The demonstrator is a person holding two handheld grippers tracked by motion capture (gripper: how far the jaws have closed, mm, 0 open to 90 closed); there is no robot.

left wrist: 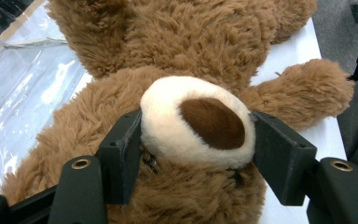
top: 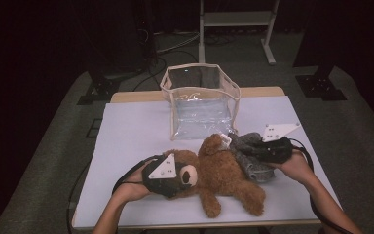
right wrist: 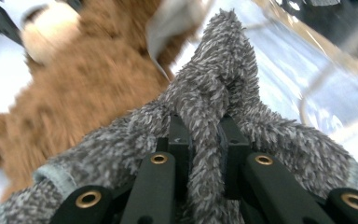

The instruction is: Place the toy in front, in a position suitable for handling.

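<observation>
A brown teddy bear lies on its back near the front edge of a white-topped table, its head toward the person's left and its legs pointing toward the front right. The left gripper is clamped on the bear's cream muzzle, one black jaw pressing each side of it. A fuzzy grey garment is draped against the bear's upper side, touching its raised arm. The right gripper pinches a ridge of this grey fabric tightly between nearly closed jaws. A person's bare forearms reach in from the near edge, one hand behind each gripper. Just behind the bear stands a clear plastic bag with beige trim, open at the top, at the far middle of the table. Beyond the table, the room is dark, with a white metal frame on the grey floor.
</observation>
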